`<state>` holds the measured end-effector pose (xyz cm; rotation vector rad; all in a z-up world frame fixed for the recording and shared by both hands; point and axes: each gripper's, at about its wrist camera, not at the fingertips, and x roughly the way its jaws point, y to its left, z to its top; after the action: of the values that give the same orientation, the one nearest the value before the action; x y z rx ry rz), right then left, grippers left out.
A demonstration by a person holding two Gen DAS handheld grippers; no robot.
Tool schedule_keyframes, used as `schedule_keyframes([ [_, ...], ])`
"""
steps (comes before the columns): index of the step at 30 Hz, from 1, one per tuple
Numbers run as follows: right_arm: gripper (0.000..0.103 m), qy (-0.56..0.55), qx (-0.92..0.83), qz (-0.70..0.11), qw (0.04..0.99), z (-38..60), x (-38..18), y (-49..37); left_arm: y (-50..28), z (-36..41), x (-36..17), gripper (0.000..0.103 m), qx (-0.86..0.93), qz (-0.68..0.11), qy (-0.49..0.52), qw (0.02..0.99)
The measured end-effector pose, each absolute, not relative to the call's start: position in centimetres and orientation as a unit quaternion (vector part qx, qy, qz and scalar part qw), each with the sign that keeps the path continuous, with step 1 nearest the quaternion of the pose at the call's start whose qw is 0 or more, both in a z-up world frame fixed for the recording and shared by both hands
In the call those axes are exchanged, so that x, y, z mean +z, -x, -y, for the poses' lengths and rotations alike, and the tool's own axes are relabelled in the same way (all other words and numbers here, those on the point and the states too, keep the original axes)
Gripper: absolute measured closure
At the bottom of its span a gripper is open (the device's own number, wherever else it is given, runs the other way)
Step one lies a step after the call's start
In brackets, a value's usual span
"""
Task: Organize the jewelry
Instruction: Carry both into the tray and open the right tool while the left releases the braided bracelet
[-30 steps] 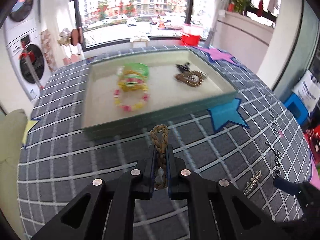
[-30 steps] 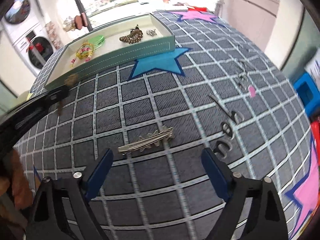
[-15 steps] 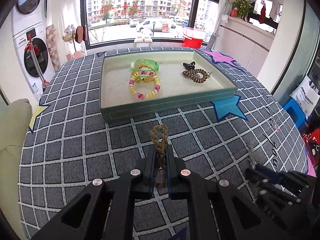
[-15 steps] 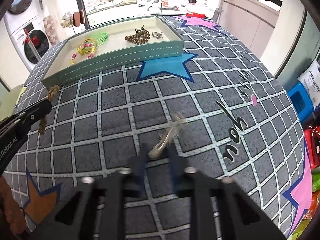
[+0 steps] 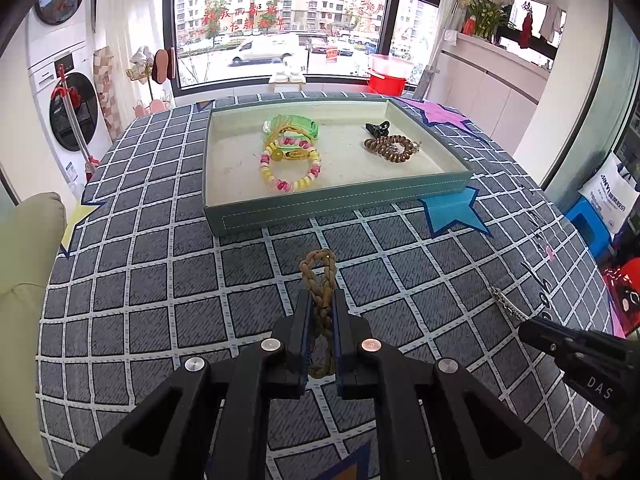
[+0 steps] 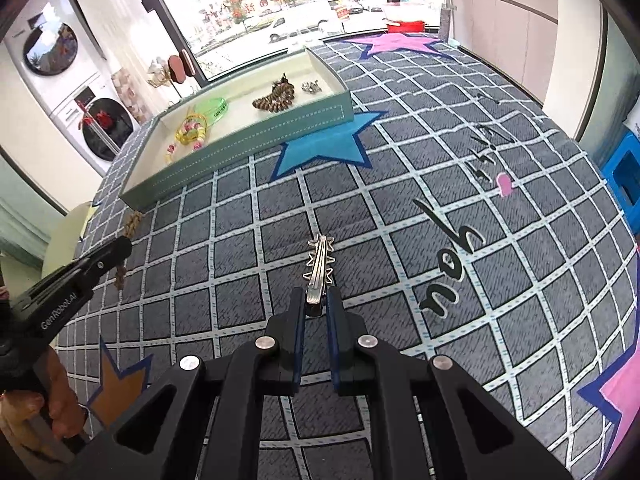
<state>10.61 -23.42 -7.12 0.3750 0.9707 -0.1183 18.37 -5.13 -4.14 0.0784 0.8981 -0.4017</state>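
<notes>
Both wrist views face tray (image 5: 340, 208) (image 6: 248, 140) — left nearer.

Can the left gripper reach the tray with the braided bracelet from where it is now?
Probably yes. The left gripper holds the braided bracelet, and only bare cloth lies between it and the open-topped tray.

Readable markings noted as follows. In the right wrist view, white lettering "GenRobot.AI" stands on the black side of the left gripper (image 6: 120, 246), at 9 o'clock in the frame. In the left wrist view, white letters "DAS" stand on the black body of the right gripper (image 5: 524, 326), at 4 o'clock; the word may run on past the frame edge. Black script lettering lies on the grid-patterned cloth (image 6: 452, 280) at 3 o'clock in the right wrist view; it cannot be read with certainty. Red characters on the window glass (image 5: 240, 12) at 12 o'clock are illegible. Print on the white bag (image 5: 610, 196) at 3 o'clock is too small to read.
</notes>
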Motion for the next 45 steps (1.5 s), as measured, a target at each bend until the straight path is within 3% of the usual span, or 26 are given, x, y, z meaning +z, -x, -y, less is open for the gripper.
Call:
schedule_keyframes([
  [10, 0.09, -0.138, -0.047, -0.497, 0.855, 23.2, -8.4, -11.5, -18.0, 5.6, -4.1, 0.08, -0.191, -0.433, -0.046, 0.88],
  [11, 0.088, -0.13, -0.049, -0.498, 0.856, 23.1, -8.4, -11.6, -18.0, 5.6, -4.1, 0.08, -0.191, -0.433, -0.047, 0.88],
  [13, 0.07, -0.119, -0.049, -0.496, 0.859, 22.8, -8.4, -12.0, -17.9, 5.6, -4.2, 0.08, -0.19, -0.433, -0.048, 0.88],
  [16, 0.065, -0.104, -0.05, -0.496, 0.86, 22.4, -8.5, -12.9, -18.0, 5.7, -4.2, 0.08, -0.19, -0.435, -0.05, 0.879],
  [20, 0.07, -0.082, -0.052, -0.499, 0.861, 21.8, -8.5, -13.3, -17.9, 5.7, -4.2, 0.08, -0.191, -0.436, -0.051, 0.878],
  [21, 0.087, -0.072, -0.055, -0.499, 0.862, 21.7, -8.5, -13.2, -17.9, 5.7, -4.2, 0.08, -0.191, -0.436, -0.052, 0.878],
  [22, 0.092, -0.068, -0.056, -0.5, 0.862, 21.7, -8.5, -13.2, -17.9, 5.8, -4.2, 0.08, -0.191, -0.437, -0.052, 0.878],
  [45, 0.092, -0.167, 0.016, -0.438, 0.883, 24.9, -3.0, -14.0, -18.7, 5.4, -2.3, 0.08, -0.192, -0.429, -0.033, 0.882],
])
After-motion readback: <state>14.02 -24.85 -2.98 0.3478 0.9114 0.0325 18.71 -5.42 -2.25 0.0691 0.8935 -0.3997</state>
